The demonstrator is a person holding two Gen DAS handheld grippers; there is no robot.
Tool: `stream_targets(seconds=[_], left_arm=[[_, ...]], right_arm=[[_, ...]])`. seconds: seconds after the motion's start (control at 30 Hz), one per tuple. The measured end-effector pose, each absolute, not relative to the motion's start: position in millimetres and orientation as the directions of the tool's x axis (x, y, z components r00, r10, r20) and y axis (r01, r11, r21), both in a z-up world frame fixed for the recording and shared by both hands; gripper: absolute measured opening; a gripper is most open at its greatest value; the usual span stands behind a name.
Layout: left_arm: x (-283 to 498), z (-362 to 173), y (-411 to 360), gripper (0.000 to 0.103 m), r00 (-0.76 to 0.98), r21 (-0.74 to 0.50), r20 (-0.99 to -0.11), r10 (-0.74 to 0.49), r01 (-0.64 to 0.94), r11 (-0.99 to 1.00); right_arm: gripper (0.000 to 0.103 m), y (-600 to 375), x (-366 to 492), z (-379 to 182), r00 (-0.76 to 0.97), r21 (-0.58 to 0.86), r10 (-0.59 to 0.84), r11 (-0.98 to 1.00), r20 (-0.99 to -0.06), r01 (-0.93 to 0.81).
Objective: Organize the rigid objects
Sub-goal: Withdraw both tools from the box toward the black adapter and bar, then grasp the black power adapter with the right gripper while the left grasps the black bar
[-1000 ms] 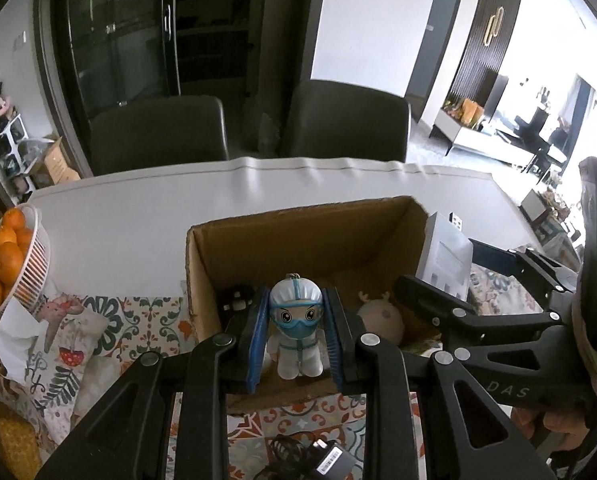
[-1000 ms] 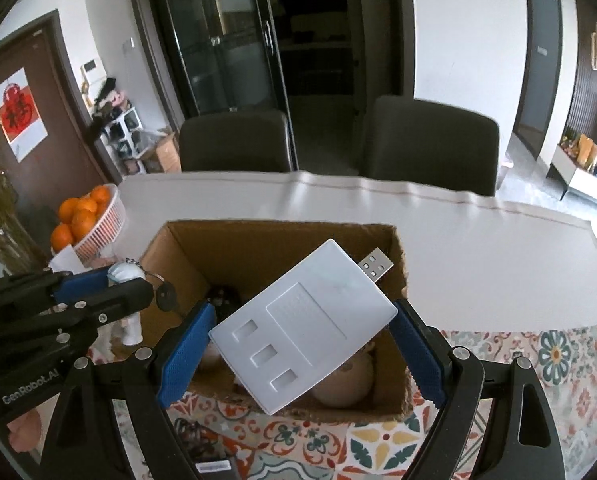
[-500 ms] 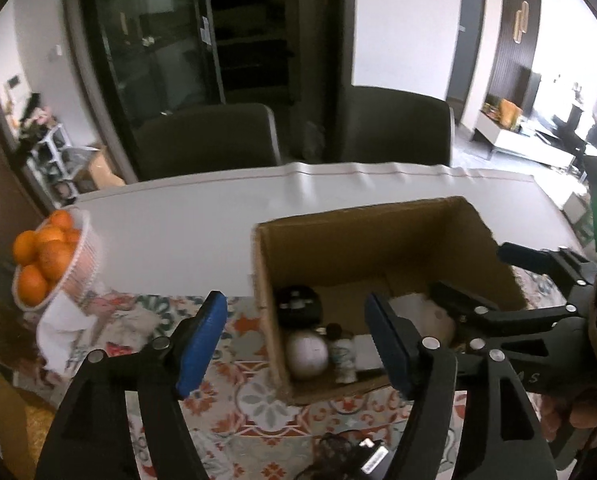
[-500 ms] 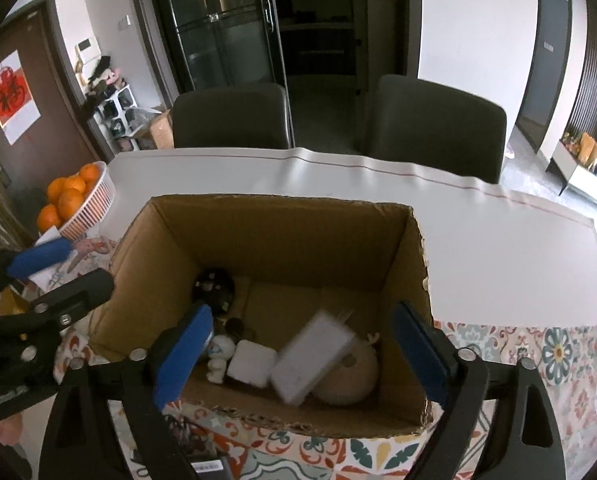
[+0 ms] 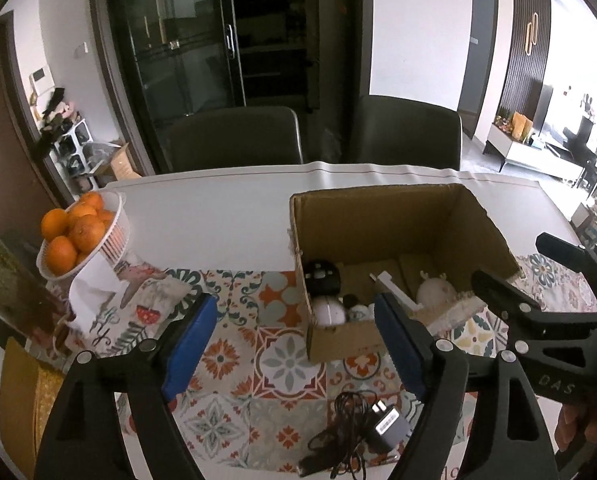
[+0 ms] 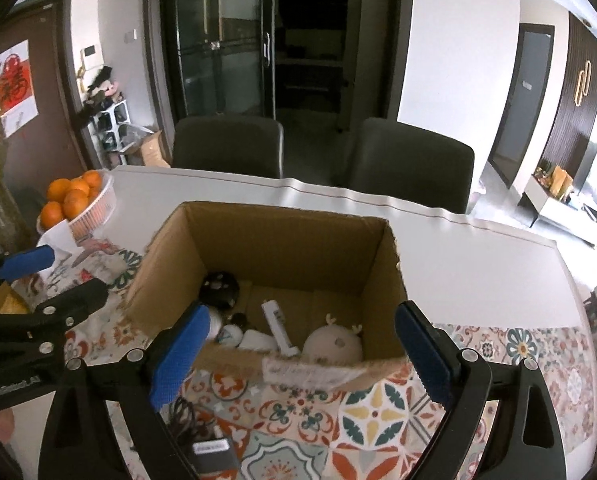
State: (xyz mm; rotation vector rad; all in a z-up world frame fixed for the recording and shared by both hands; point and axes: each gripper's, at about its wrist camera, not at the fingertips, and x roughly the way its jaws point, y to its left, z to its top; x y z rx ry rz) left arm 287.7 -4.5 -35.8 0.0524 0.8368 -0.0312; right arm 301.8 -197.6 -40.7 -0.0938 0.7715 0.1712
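An open cardboard box (image 6: 282,248) (image 5: 382,220) stands on the patterned mat. Inside lie a white flat USB device (image 6: 277,326) leaning on edge, a white doll figure (image 6: 231,334), a black round object (image 6: 219,289), a white ball (image 5: 329,312) and a cream round toy with antlers (image 6: 333,342). My left gripper (image 5: 296,344) is open and empty, in front and to the left of the box. My right gripper (image 6: 298,356) is open and empty, at the box's near wall. A black charger with its cable (image 5: 380,426) lies on the mat in front of the box.
A white basket of oranges (image 5: 78,236) stands at the left on the white table (image 5: 218,216). A folded patterned cloth (image 5: 138,300) lies beside it. Two dark chairs (image 6: 226,144) stand behind the table. The right gripper's body shows at the right in the left wrist view (image 5: 558,320).
Both grippers opened and let go: the doll figure and the white USB device dropped into the box. Both grippers then pulled back and up from the box.
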Motion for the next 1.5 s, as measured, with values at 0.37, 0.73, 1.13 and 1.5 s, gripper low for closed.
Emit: stream_targets(seconds=[0.37,0.73,1.13,1.5], left_arm=[[245,-47,-4,0.084,0.653,0.084,-0.756,0.047,0.026,0.996],[221,-70,-4,0.084,0.602,0.092,-0.796,0.068,0.009,0.996],[201,-102,-1,0.084,0.537,0.124,-0.835,0.120,-0.028,0.992],[195,-134,9,0.084,0.463,0.133,-0.874,0.146,-0.061,0.989]], right_arm=[[0.094,-197,260,-55,0.691,0.008,0.157,0.977,-0.706,-0.214],[0.094,-196,235,-89,0.618,0.076,0.215,0.967,-0.756,-0.244],[0.093,-186,223,-128,0.497,0.151,0.298,0.937,-0.815,-0.315],[0.083,-170,228,-171,0.363,0.220,0.359,0.903,-0.860,-0.370]])
